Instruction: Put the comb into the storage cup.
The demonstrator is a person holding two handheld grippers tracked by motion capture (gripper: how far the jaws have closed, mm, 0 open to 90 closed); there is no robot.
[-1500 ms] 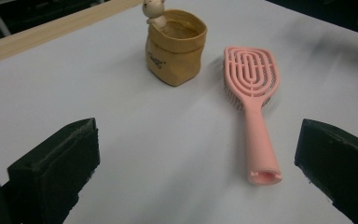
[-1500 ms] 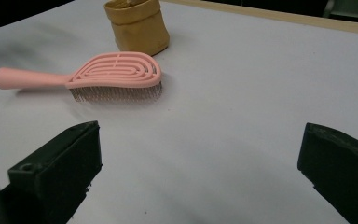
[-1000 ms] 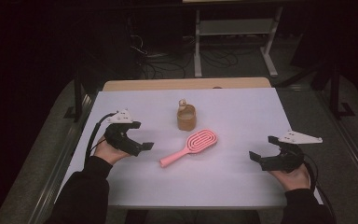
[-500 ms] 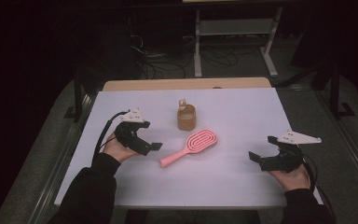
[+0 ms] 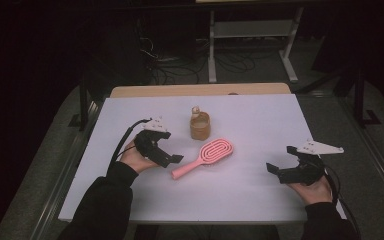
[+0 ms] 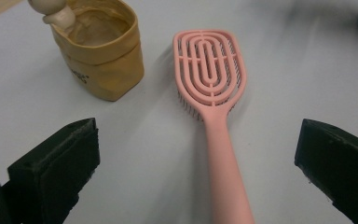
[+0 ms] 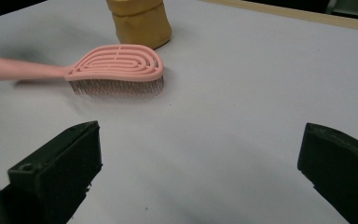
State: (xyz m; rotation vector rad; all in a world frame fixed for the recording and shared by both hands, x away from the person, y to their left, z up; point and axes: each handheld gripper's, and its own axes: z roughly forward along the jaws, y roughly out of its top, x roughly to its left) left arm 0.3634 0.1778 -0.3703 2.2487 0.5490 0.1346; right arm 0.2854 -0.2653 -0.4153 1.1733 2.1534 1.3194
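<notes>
- The pink hairbrush point(image 5: 203, 158) is seen lying bristles-down at the table's point(image 5: 260, 115) centre, its handle pointing toward 7 o'clock.
- The left tool point(image 5: 166, 159) is held released, jaws straddling the handle.
- The right tool point(image 5: 280, 169) is likewise released, well apart at 4 o'clock.
- A shallow clench could make the slim handle slip or be pivoted against the tan bag point(image 5: 199, 126) at 11 o'clock.

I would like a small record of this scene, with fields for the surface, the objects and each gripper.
surface: white table
brush: pink hairbrush, bristles down, handle toward the left gripper
container: tan pouch, upright, open top, beyond the brush, apart from it
left gripper: left gripper, open, handle end of the brush lies between its jaws, no contact seen
right gripper: right gripper, open, empty, apart from the brush
</notes>
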